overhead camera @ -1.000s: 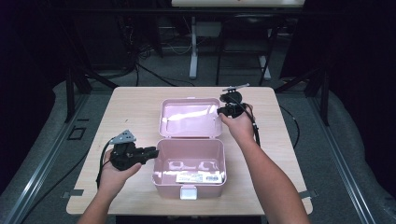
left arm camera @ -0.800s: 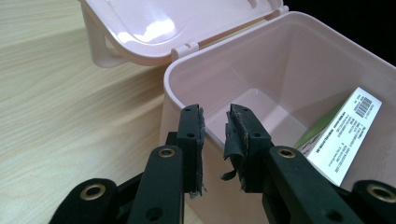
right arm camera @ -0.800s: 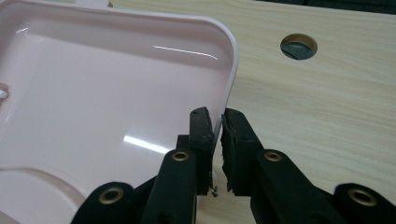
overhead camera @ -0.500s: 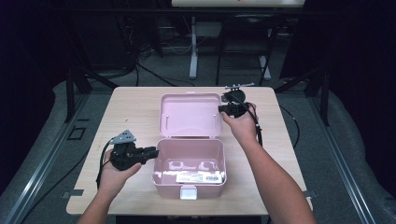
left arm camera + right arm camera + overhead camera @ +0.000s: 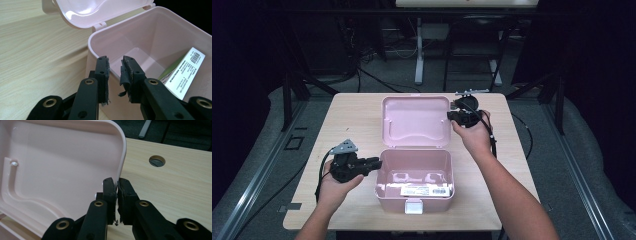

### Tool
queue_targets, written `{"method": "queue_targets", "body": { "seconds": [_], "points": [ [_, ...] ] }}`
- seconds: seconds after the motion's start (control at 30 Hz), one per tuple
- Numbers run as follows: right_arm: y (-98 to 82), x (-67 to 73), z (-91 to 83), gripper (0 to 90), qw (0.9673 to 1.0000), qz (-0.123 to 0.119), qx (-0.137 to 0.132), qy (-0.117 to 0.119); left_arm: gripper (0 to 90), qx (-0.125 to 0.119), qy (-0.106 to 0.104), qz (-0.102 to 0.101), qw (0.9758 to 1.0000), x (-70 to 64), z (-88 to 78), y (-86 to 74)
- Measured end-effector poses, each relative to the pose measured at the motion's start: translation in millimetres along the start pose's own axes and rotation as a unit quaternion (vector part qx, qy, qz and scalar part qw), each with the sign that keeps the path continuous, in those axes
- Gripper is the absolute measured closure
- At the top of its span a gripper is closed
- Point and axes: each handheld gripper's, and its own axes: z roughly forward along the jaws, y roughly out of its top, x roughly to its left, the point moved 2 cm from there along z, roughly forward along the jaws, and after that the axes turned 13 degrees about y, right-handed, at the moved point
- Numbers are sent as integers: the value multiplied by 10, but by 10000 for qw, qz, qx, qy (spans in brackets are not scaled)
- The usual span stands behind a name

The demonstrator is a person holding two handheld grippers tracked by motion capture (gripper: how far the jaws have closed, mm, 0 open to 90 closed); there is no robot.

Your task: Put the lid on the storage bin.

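Right tongs [image 5: 117, 185] nipping lid [image 5: 62, 165] edge; left tongs [image 5: 115, 65] straddling box [image 5: 150, 37] wall.

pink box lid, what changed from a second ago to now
The right gripper has been closing its jaws on the right edge of the pink plastic hinged lid and has swung it up from lying back on the table to a more upright tilt. The left gripper stayed put, its jaws straddling the left wall of the open pink plastic box, which has not shifted on the light wooden table.
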Motion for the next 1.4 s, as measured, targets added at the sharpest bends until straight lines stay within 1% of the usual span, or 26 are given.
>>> {"method": "queue_targets", "body": {
  "seconds": [0.07, 0.1, 0.2, 0.43, 0.5, 0.63, 0.73, 0.97, 1.0, 1.07, 1.13, 1.23, 1.27, 1.37, 1.4],
  "points": [
    [-1, 21, -33, 851, 10000, -34, -38, 15, 749, 2, -3, 6, 10000, 2, 0, 0],
    [-5, 35, -56, 851, 9999, -109, -46, -2, 749, 2, -3, 4, 10000, 2, 0, 0],
    [-16, 63, -97, 853, 9997, -187, -138, 6, 749, -5, -5, 0, 10000, 2, 1, -1],
    [-67, 116, -212, 860, 9990, -259, -357, 71, 749, 21, -4, -16, 10000, 1, 3, 6],
    [-83, 128, -237, 859, 9988, -299, -387, 64, 750, 37, 8, 17, 10000, 1, 1, 8],
    [-106, 139, -276, 860, 9984, -334, -454, 98, 751, 26, -7, -2, 10000, 2, 6, 8],
    [-111, 157, -289, 860, 9981, -388, -475, 78, 751, 25, -2, 7, 10000, 4, 5, 8],
    [-123, 172, -311, 860, 9978, -433, -505, 75, 751, 20, -16, -24, 10000, 6, 6, 6],
    [-120, 172, -306, 860, 9977, -449, -499, 66, 751, 20, -26, -57, 10000, 4, 6, 5],
    [-100, 163, -289, 860, 9979, -446, -457, 68, 749, 22, -30, -60, 10000, 4, 5, 6],
    [-91, 158, -277, 861, 9980, -439, -456, 73, 749, 19, -2, -18, 10000, 3, 3, 6],
    [-103, 164, -281, 863, 9978, -418, -515, 89, 747, 17, 12, -21, 10000, 1, 2, 5],
    [-108, 165, -284, 863, 9977, -407, -537, 100, 744, 43, 46, -1, 10000, -1, 3, 7],
    [-121, 171, -298, 863, 9974, -429, -569, 102, 715, 63, 59, 26, 10000, 1, 20, 19],
    [-120, 171, -299, 863, 9974, -441, -567, 100, 714, 26, 95, -16, 10000, 4, 23, 27]
  ]
}}
